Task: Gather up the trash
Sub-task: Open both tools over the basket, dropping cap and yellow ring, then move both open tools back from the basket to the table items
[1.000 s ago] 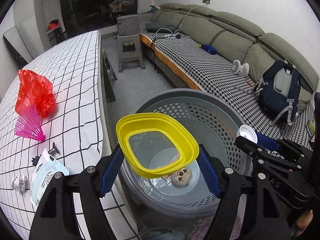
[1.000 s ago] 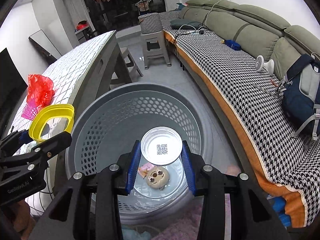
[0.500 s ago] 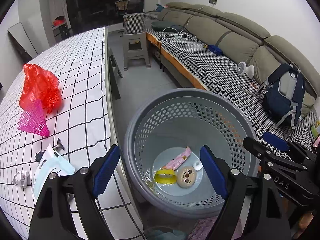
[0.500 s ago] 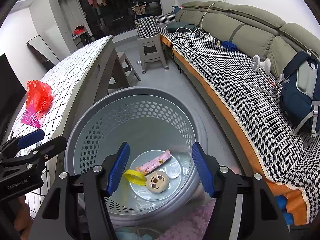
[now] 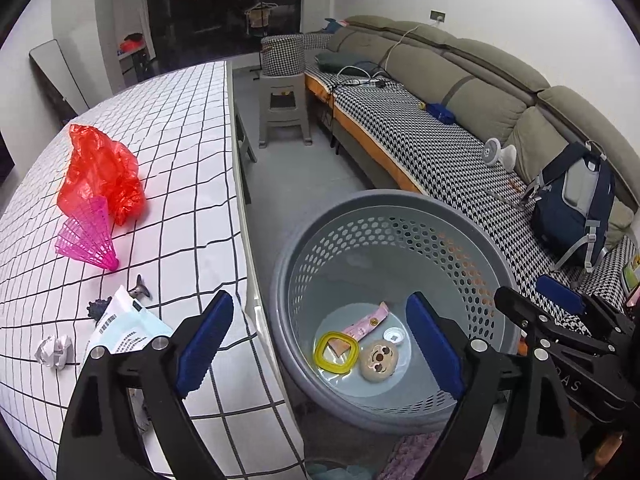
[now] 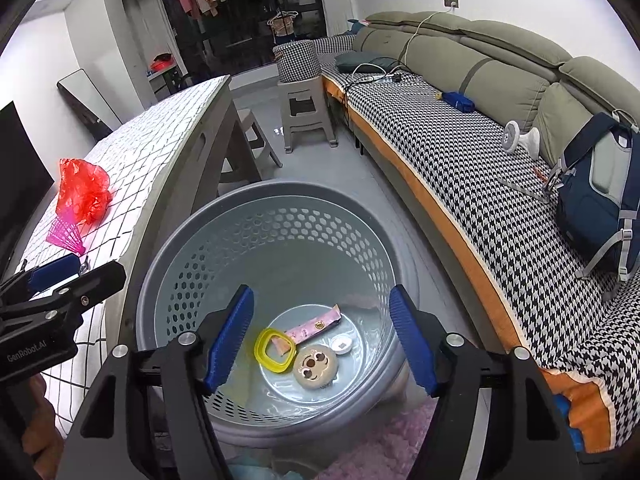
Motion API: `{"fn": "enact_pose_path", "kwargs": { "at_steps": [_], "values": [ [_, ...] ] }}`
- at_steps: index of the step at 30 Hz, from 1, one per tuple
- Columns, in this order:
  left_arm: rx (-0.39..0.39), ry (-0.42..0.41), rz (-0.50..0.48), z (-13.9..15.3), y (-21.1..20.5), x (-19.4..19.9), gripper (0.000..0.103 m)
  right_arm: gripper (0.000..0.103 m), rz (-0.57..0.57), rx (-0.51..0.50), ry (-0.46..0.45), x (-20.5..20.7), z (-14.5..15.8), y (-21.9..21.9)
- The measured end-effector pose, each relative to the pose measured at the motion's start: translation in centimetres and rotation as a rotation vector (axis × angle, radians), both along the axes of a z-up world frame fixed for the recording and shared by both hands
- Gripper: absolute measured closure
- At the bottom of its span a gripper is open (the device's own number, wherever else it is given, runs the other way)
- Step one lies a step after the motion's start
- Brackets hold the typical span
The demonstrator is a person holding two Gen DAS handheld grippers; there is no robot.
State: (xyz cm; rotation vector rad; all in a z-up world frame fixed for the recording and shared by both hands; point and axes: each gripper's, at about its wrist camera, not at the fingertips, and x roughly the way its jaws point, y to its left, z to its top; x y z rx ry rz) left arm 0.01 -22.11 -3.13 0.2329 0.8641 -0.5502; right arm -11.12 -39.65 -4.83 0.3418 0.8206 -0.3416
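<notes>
A grey perforated basket point(image 5: 496, 264) point(image 6: 168, 264) stands on the floor beside the table. Inside lie a yellow ring lid point(image 5: 335, 352) point(image 6: 275, 350), a small white lid point(image 5: 394, 335) point(image 6: 341, 343), a pink wrapper point(image 5: 366, 324) point(image 6: 314, 326) and a round cartoon-face item point(image 5: 379, 361) point(image 6: 315, 367). My left gripper point(image 5: 320, 344) is open and empty above the basket's left rim. My right gripper point(image 6: 320, 340) is open and empty above the basket. On the checked table point(image 5: 180, 128) lie a red plastic bag point(image 5: 100, 172), a pink shuttlecock point(image 5: 86, 236), a white-blue packet point(image 5: 124, 326) and a crumpled paper ball point(image 5: 54, 352).
A long sofa point(image 5: 440, 128) with a navy backpack point(image 5: 572, 204) and a small white fan point(image 5: 498, 154) runs along the right. A grey stool point(image 5: 282, 112) stands beyond the table. A small dark clip point(image 5: 138, 290) lies near the packet. A pink rug point(image 6: 360, 452) lies under the basket.
Both grippers opened: the yellow ring lid left my left gripper and the white lid left my right; both now lie in the basket. Both grippers have risen slightly.
</notes>
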Motion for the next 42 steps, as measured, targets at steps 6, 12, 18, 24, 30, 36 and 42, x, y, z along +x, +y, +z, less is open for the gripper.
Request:
{"fn": "enact_pose_path", "kwargs": {
  "at_steps": [6, 12, 18, 24, 30, 36, 42],
  "values": [
    [-0.015, -0.016, 0.020, 0.7, 1.1, -0.2, 0.014, 0.033, 0.007, 0.002, -0.015, -0.1, 0.5, 0.7],
    [-0.014, -0.035, 0.048, 1.3, 2.4, -0.4, 0.014, 0.032, 0.025, -0.004, -0.028, -0.2, 1.0, 2.0],
    [-0.026, -0.053, 0.080, 2.0, 4.3, -0.5, 0.014, 0.032, 0.048, -0.009, -0.045, 0.1, 1.7, 3.5],
    [-0.032, -0.076, 0.127, 2.4, 6.9, -0.4, 0.013, 0.028, 0.086, -0.009, -0.064, 0.8, 2.4, 5.4],
    [-0.036, -0.091, 0.189, 2.7, 10.4, 0.2, 0.013, 0.028, 0.136, -0.024, -0.072, 1.8, 2.7, 8.3],
    [-0.030, -0.108, 0.266, 2.7, 14.4, 0.9, 0.013, 0.028, 0.198, -0.017, -0.072, 3.1, 2.6, 11.5],
    [-0.013, -0.121, 0.342, 2.3, 18.9, 1.7, 0.013, 0.028, 0.265, -0.018, -0.073, 4.5, 2.2, 15.0]
  ]
}}
